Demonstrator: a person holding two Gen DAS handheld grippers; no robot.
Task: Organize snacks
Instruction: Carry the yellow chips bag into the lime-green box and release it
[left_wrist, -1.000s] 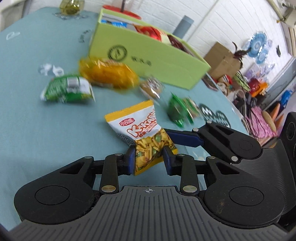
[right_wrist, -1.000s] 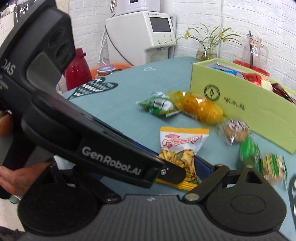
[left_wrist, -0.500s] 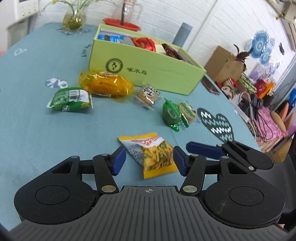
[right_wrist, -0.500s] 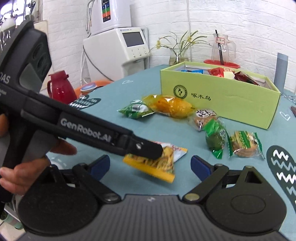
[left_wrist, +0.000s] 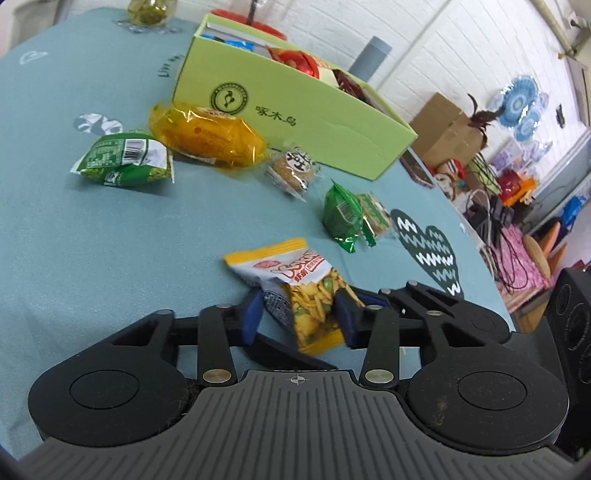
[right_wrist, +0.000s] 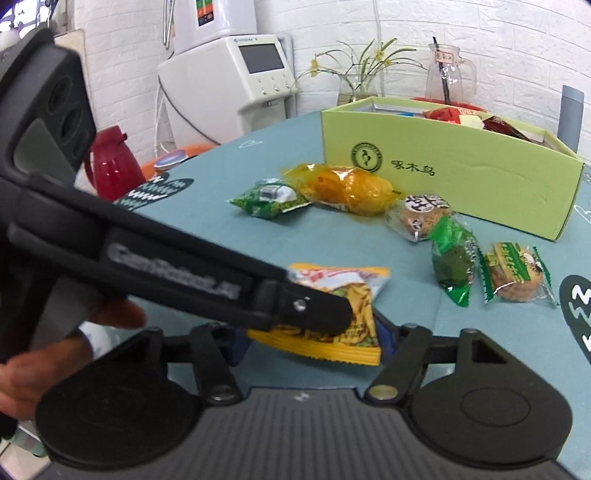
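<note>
A white-and-yellow chip bag (left_wrist: 295, 273) hangs just above the teal table, and my left gripper (left_wrist: 299, 317) is shut on its middle. In the right wrist view the left gripper (right_wrist: 332, 317) crosses from the left and pinches the chip bag (right_wrist: 351, 280). My right gripper (right_wrist: 312, 339) is closing around the bag's lower seam; its blue pads sit at the two side edges, and the seam still lies flat. One right finger (left_wrist: 291, 352) shows under the bag. The open lime green box (left_wrist: 295, 110) (right_wrist: 461, 177) with snacks inside stands behind.
Loose snacks lie before the box: an orange bag (right_wrist: 347, 188), a green pack (right_wrist: 269, 197), a round cookie (right_wrist: 421, 216), a dark green pack (right_wrist: 454, 258) and a wrapped cookie (right_wrist: 513, 273). A hand (right_wrist: 55, 350) holds the left gripper. A red flask (right_wrist: 114, 170) stands off-table, left.
The left jaws stood open around the bag half a second ago and have shut on it again. The right jaws, wide before, have narrowed onto the bag's lower end.
</note>
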